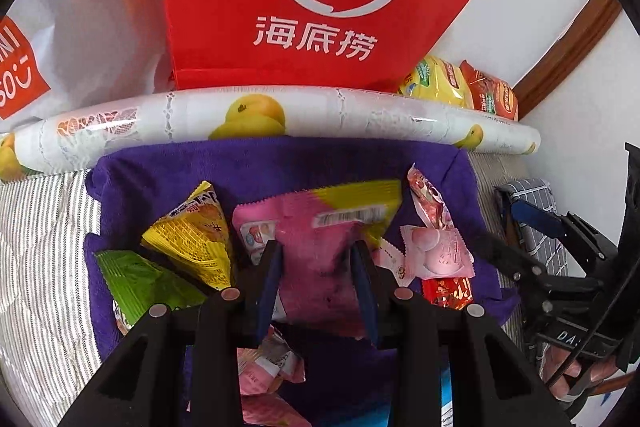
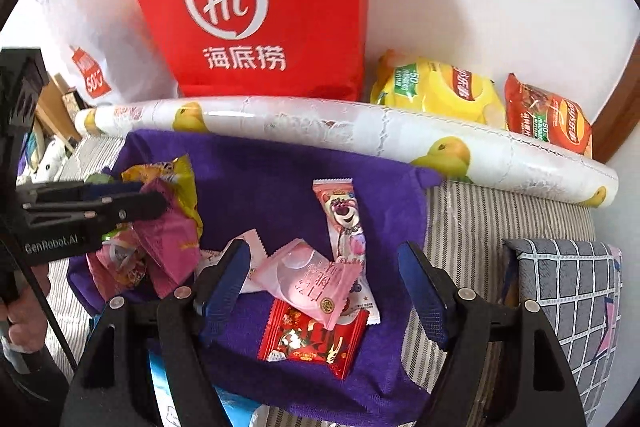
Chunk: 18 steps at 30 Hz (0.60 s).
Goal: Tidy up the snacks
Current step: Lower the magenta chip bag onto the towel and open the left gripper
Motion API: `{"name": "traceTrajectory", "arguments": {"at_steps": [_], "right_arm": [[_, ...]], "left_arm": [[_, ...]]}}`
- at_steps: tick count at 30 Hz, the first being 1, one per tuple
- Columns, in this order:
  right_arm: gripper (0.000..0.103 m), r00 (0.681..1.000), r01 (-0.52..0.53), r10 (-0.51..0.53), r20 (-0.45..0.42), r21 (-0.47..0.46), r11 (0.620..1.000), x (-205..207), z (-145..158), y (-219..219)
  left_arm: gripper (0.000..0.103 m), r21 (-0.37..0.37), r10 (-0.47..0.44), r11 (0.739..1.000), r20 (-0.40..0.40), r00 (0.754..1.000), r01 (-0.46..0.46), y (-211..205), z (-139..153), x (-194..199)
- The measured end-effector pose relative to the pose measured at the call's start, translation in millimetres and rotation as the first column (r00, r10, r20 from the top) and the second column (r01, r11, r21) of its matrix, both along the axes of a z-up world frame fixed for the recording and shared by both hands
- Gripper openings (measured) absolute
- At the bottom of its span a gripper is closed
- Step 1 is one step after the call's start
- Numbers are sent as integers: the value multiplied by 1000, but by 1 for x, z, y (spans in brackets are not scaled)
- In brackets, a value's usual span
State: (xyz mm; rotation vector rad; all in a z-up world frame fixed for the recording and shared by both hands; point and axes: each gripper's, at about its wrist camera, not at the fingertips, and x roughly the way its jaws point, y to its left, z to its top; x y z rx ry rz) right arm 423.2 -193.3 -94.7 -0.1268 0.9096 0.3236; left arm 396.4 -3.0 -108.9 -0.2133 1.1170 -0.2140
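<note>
While the purple towel (image 2: 280,163) lies spread on the striped bed cover (image 2: 472,219), the snacks sit on it in two clusters. On the left side, a green packet (image 1: 140,279) and a yellow netted packet (image 1: 196,231) lie side by side, both running diagonally with their far ends leaning toward the middle. Just right of them the left claw (image 1: 316,259) is clamped on a pink-and-yellow snack bag (image 1: 320,227), its blue pads pressing the bag's lower pink half; the bag's long axis runs away from the claw toward the rolled fruit-print sheet (image 1: 256,115), yellow end farthest. More pink wrappers (image 1: 264,367) lie beneath the claw.

Farther right, the right claw (image 2: 324,275) hangs with its jaws well apart, gripping nothing, above the second cluster: a bear-print candy stick (image 2: 340,211) lying lengthwise toward the roll, a pale pink wrapped sweet (image 2: 308,279) overlapping its near end, and a red festive packet (image 2: 312,339) partly under that sweet.

Behind the roll stand a white shopping bag (image 2: 80,7), a red bag with a "Hi" logo (image 2: 256,7), then a yellow crisp bag (image 2: 436,91) and an orange one (image 2: 548,115) against the wall. A grey checked pillow (image 2: 572,291) rests at the far right.
</note>
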Motion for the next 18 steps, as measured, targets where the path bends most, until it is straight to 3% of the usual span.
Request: {"name": "traceTrajectory", "arguments": {"at_steps": [12,14,18], "right_arm": [[76,998,26,-28,49,29,999,-8,12,-1],[76,998,26,-28,56,33,999,-12,16,0],[76,996,19,-23,84,52,998,-28,23,0]], "left_arm": [[35,-9,-12,1000,1,1000,12,1,8,-3],[48,-10,-25,1000,5,1000,25,0,13,-6],[54,-15,-31,999,45,999,31,0,28,-14]]}}
